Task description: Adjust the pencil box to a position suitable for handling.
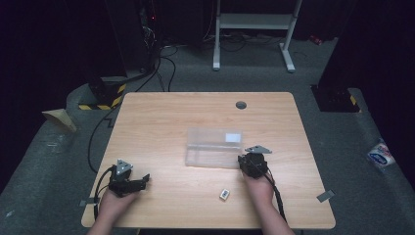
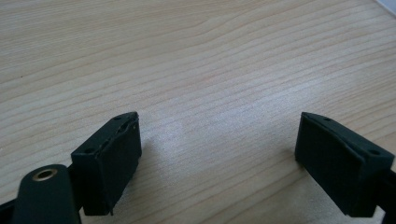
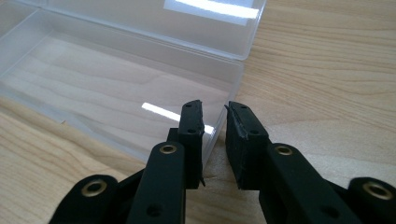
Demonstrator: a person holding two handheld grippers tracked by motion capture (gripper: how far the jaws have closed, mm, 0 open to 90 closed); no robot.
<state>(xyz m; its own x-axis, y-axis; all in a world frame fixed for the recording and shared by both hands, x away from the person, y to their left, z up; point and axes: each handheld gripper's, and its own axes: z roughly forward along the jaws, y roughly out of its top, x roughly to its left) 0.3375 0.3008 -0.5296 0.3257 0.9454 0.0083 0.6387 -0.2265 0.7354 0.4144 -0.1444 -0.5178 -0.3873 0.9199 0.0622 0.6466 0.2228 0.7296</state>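
Clear box open at mid tabletop, long side running left to right, its right end wall pinched in the nearly closed right tool, left tool well off, spread wide over bare wood, nothing in it.

I see a clear, glossy plastic box on a matt, pale wood-grain table; jaws look matt black.

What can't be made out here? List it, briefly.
- High view: small white item near the right gripper, too small to identify.
- High view: label on the clear box, too small to read.
- Right gripper view: the box's left end, cut off by the picture's edge.
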